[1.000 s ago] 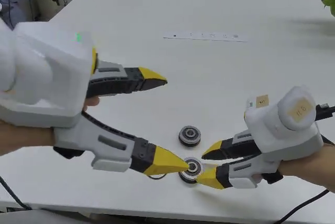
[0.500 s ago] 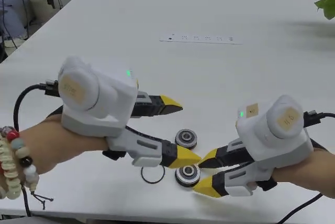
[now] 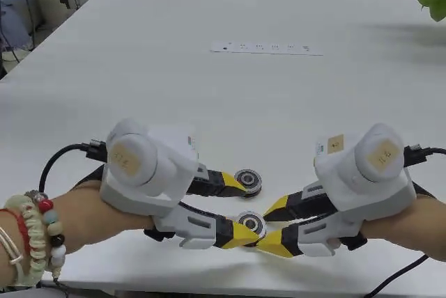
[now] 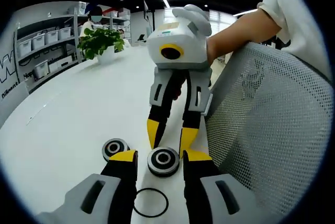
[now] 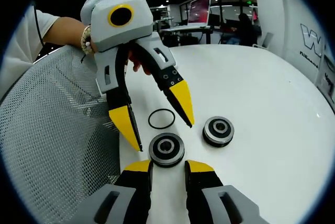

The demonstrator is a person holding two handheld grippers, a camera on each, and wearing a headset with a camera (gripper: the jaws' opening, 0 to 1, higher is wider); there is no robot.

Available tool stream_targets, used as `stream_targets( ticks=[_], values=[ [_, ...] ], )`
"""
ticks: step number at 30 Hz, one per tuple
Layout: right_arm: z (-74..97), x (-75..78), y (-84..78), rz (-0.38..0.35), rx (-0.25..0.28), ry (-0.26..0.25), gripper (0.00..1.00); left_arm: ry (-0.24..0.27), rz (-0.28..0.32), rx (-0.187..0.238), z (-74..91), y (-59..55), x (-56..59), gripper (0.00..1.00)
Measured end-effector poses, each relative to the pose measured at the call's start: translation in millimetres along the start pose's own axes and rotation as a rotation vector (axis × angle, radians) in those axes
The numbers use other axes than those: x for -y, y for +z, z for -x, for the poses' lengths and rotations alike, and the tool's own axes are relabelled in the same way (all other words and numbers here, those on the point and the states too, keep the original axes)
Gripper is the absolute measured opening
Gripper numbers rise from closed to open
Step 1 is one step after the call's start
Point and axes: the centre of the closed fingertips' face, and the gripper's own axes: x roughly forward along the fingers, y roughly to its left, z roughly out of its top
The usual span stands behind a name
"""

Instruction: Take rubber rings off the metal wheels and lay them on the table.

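Two metal wheels lie near the table's front edge. The near wheel (image 3: 251, 223) (image 4: 163, 161) (image 5: 166, 149) lies between the tips of both grippers, which face each other. My left gripper (image 3: 242, 207) (image 4: 160, 157) is open, its jaws on either side of this wheel with small gaps. My right gripper (image 3: 277, 225) (image 5: 168, 167) is open too, its tips just short of the wheel. The far wheel (image 3: 248, 179) (image 4: 115, 148) (image 5: 218, 131) lies apart, close by. A loose black rubber ring (image 4: 151, 202) (image 5: 161, 119) lies flat on the table under the left gripper.
The white table (image 3: 279, 117) stretches far ahead, with a flush socket strip (image 3: 268, 48) at mid-table. A grey mesh chair back (image 4: 272, 130) (image 5: 57, 124) stands just off the front edge. A potted plant (image 4: 102, 41) stands at the far right corner.
My left gripper has dropped and drawn in, and its jaws now straddle the near wheel. The rubber ring that lay in sight on the table is now covered by it. The right gripper has barely moved.
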Motion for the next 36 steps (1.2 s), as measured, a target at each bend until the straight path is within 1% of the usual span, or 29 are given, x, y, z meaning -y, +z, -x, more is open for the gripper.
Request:
stream_targets(
  ticks=[2, 5, 8, 10, 12, 15, 16, 17, 18, 20, 24, 25, 27, 30, 36],
  values=[
    [-0.6, -1.0, 0.0, 0.006, -0.001, 0.004, 0.21, -0.011, -0.003, -0.009, -1.2, -2.4, 2.3, 0.29],
    [-1.1, -1.7, 1.6, 0.011, 0.006, 0.008, 0.21, -0.019, -0.014, -0.013, -3.9, -3.0, 4.5, 0.26],
    [-1.3, -2.2, 0.6, 0.012, 0.002, 0.012, 0.21, -0.021, -0.022, -0.02, -6.1, -4.6, 4.6, 0.2],
    [-1.3, -2.1, 0.7, 0.015, 0.002, 0.011, 0.21, -0.027, -0.021, -0.041, -7.0, -9.6, 4.4, 0.16],
    [-1.3, -2.3, 1.3, 0.015, 0.003, 0.012, 0.21, -0.027, -0.009, -0.028, -4.9, -7.2, 4.1, 0.14],
    [-1.2, -2.0, 1.4, 0.015, 0.004, 0.012, 0.21, -0.022, -0.016, -0.028, -5.0, -7.7, 3.1, 0.11],
    [-1.0, -1.7, 1.9, 0.008, 0.008, 0.012, 0.21, -0.021, -0.016, -0.028, -5.2, -7.7, 2.9, 0.09],
    [-0.6, -1.6, 4.0, -0.014, 0.023, 0.015, 0.21, -0.031, -0.033, -0.032, -4.9, -8.4, 4.2, 0.08],
    [-0.3, -2.9, 6.8, -0.052, 0.044, 0.026, 0.22, -0.023, -0.028, -0.027, -5.4, -7.1, 3.6, 0.08],
    [-0.5, -1.5, 5.1, -0.038, 0.038, 0.021, 0.23, -0.022, -0.02, -0.023, -5.3, -6.4, 3.3, 0.08],
    [-2.1, -2.5, 3.3, 0.024, 0.017, 0.01, 0.21, -0.02, -0.025, -0.019, -5.2, -6.0, 3.4, 0.08],
    [-1.9, -2.2, 2.7, 0.051, 0.012, 0.009, 0.21, -0.02, -0.025, -0.019, -5.1, -5.9, 3.6, 0.08],
    [-1.5, -2.2, 3.0, 0.05, 0.015, 0.01, 0.2, -0.018, -0.024, -0.018, -5.0, -6.1, 3.6, 0.08],
    [-0.5, -2.2, 3.0, 0.076, 0.012, 0.011, 0.19, -0.018, -0.025, -0.016, -4.9, -6.4, 3.2, 0.08],
    [-0.5, -2.0, 3.2, 0.087, 0.008, 0.01, 0.18, -0.019, -0.024, -0.009, -4.6, -7.0, 3.3, 0.08]
  ],
)
